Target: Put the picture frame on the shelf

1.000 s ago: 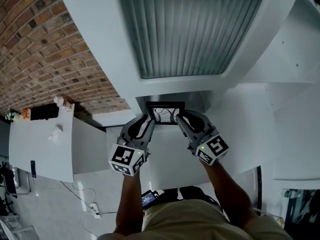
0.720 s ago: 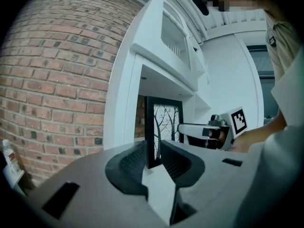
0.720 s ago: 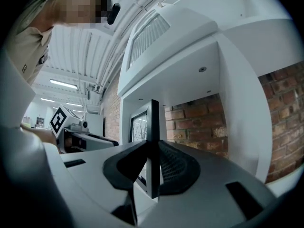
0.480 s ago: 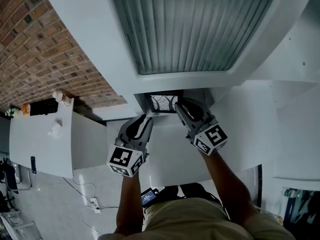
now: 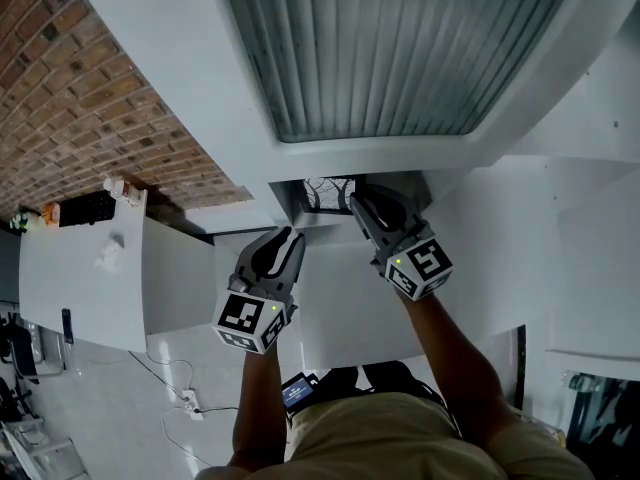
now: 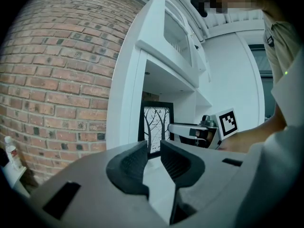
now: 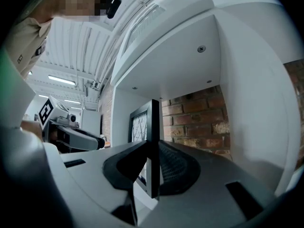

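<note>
The picture frame [image 5: 328, 194], black with a bare-tree print, stands upright in the open niche of the white shelf unit [image 5: 470, 218]. My right gripper [image 5: 362, 208] is shut on its right edge; in the right gripper view the frame's edge [image 7: 153, 127] runs between the jaws of that gripper [image 7: 153, 151]. My left gripper [image 5: 287, 240] hangs back from the niche, clear of the frame, open a little with nothing between its fingers. From the left gripper view, the frame [image 6: 156, 127] stands beyond my left gripper [image 6: 154, 148], with the right gripper [image 6: 190, 129] beside it.
A cabinet door with ribbed glass [image 5: 400, 48] hangs above the niche. A brick wall [image 5: 110, 118] runs along the left. A white table [image 5: 80, 278] with small bottles stands at lower left. Cables and a power strip [image 5: 185, 418] lie on the floor.
My left gripper has let go of the frame and drawn back toward me. The right gripper has carried the frame deeper into the niche.
</note>
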